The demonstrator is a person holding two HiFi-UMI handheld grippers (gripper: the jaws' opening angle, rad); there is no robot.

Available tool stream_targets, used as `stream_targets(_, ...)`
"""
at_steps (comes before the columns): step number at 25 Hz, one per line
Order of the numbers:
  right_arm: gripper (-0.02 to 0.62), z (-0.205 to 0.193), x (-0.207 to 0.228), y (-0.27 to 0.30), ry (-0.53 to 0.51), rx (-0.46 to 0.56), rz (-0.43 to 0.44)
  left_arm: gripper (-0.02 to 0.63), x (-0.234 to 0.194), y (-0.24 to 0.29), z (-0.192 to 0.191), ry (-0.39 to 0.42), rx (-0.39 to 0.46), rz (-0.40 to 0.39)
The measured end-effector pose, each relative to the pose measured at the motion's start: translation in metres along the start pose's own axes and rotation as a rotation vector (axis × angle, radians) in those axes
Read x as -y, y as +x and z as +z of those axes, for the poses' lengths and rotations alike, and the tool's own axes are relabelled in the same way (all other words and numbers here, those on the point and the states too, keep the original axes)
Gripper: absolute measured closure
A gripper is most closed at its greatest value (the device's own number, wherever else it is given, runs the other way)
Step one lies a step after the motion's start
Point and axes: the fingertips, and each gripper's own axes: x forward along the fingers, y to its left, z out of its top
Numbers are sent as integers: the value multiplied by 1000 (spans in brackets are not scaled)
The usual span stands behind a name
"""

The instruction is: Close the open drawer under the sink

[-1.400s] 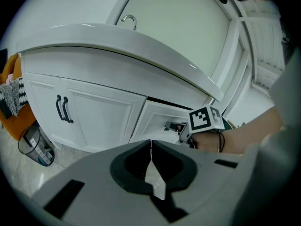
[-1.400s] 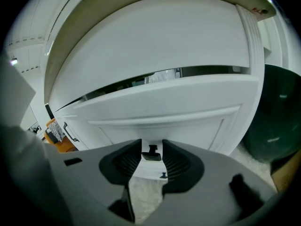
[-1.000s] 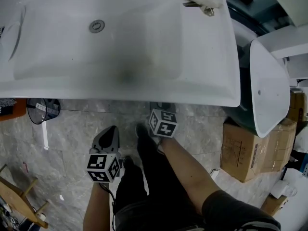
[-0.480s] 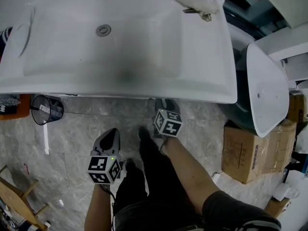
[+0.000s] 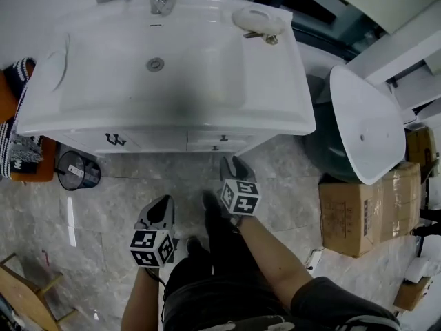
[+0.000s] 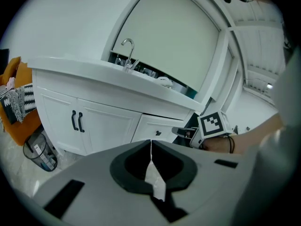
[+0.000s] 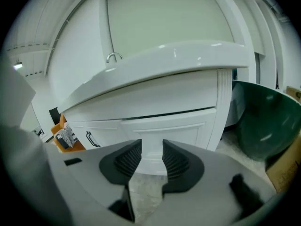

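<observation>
The white vanity (image 5: 172,142) under the sink (image 5: 165,67) shows its front. Its two doors carry black handles (image 5: 115,141), and to their right is the drawer (image 5: 222,142) with a small dark knob (image 6: 158,133). The drawer front looks level with the doors. My left gripper (image 5: 160,204) hangs over the floor well short of the cabinet, its jaws shut on nothing (image 6: 150,142). My right gripper (image 5: 233,163) is closer to the drawer but apart from it. It is open, and only the drawer front (image 7: 164,126) shows through the gap (image 7: 152,147).
A black waste basket (image 5: 78,171) stands on the grey tiled floor at the vanity's left, beside an orange seat with striped cloth (image 5: 19,147). Right of the vanity are a dark green tub (image 5: 324,143), a white basin (image 5: 362,126) and cardboard boxes (image 5: 358,212). A wooden frame (image 5: 27,295) is at bottom left.
The view has drawn back from the sink, so the cabinet front now shows below its rim. Both grippers have come away from the vanity and risen. Their jaws have not changed.
</observation>
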Motion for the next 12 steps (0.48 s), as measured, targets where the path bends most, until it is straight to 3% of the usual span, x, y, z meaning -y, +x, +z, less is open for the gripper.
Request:
stream_targets(6, 449, 14, -31, -77, -34, 48, 12, 591, 22, -52, 5, -2, 51, -58)
stream_targets(12, 451, 25, -42, -152, -32, 81, 18, 591, 50, -81, 8, 8, 42, -128)
